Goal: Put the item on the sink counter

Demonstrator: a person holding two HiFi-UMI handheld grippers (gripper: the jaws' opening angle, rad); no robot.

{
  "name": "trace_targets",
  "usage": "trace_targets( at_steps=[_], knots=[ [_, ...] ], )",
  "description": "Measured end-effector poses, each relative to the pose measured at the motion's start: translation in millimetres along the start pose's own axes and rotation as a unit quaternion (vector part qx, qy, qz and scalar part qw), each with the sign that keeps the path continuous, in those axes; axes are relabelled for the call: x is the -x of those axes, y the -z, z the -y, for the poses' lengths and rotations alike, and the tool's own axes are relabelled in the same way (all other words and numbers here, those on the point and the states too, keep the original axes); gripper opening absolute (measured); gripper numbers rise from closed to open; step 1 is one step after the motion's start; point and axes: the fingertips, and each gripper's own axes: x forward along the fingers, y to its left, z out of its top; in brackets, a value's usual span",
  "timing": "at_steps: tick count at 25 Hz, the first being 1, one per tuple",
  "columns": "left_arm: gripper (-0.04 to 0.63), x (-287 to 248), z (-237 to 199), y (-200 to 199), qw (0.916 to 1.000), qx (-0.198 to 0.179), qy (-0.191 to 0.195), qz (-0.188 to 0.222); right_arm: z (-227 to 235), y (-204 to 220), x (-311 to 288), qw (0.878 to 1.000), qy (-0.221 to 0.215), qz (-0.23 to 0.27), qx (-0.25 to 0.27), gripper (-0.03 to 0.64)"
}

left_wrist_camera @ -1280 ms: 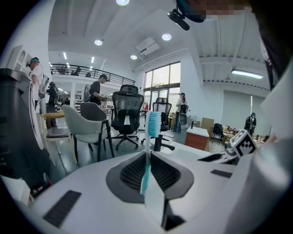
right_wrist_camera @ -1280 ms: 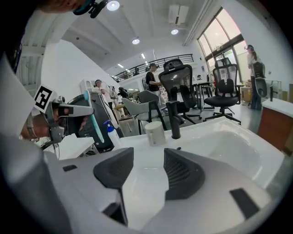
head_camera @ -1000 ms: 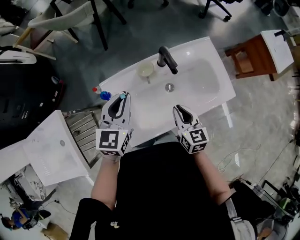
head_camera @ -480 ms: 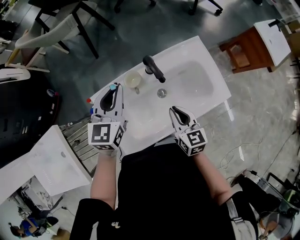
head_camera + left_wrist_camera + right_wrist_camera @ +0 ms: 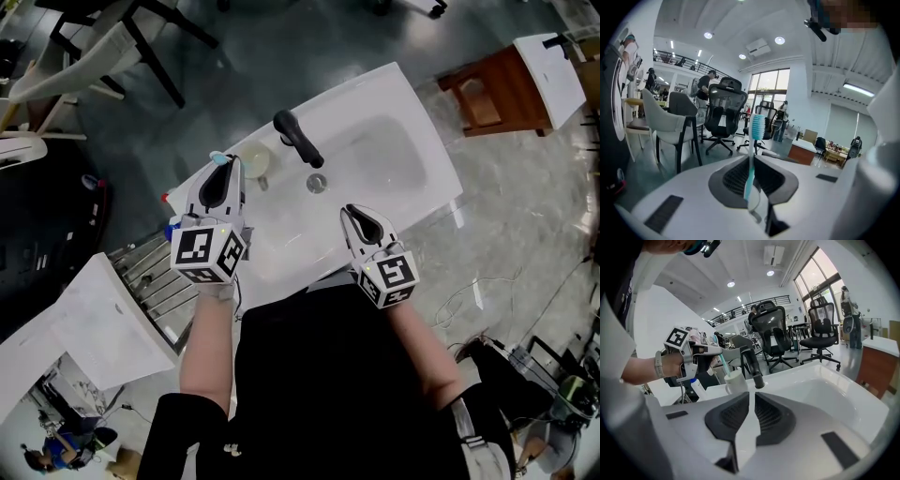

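Observation:
My left gripper (image 5: 225, 174) is shut on a teal and white toothbrush (image 5: 221, 159), which stands upright between the pads (image 5: 752, 154) with its bristle head above them. It hovers over the left end of the white sink counter (image 5: 281, 239), just left of a white cup (image 5: 251, 161). A black faucet (image 5: 298, 139) stands behind the basin (image 5: 384, 155). My right gripper (image 5: 361, 223) is shut and empty over the sink's front rim. The right gripper view shows its pads nearly together (image 5: 751, 401), with the cup (image 5: 734, 382), faucet (image 5: 752, 366) and left gripper (image 5: 701, 352) beyond.
A bottle with a blue cap (image 5: 172, 228) sits off the counter's left end, above a metal rack (image 5: 150, 267). A second white basin (image 5: 84, 319) lies at lower left. A wooden stool (image 5: 487, 94) stands at the right. Chairs (image 5: 112, 42) stand behind the sink.
My left gripper has carried the toothbrush away from the front of the basin to the counter's left end, close to the cup. The right gripper stays at the front rim.

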Motion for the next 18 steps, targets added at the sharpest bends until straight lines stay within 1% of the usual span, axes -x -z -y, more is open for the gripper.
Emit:
trace_targets(
  at_steps=[2, 5, 12, 18],
  knots=[
    [0.046, -5, -6, 11, 0.9998, 0.015, -0.004, -0.013, 2, 2, -3, 1.0, 0.0, -0.004, -0.003, 0.055],
    [0.046, -11, -11, 26, 0.9992, 0.023, -0.007, -0.031, 6, 4, -6, 1.0, 0.003, -0.008, -0.007, 0.055],
    [0.046, -17, -11, 52, 0.9979, 0.023, -0.003, -0.06, 10, 4, -10, 1.0, 0.007, -0.012, -0.01, 0.055],
    [0.046, -22, -14, 71, 0.996, 0.015, -0.001, -0.088, 15, 6, -14, 1.0, 0.013, -0.015, -0.012, 0.055]
  ],
)
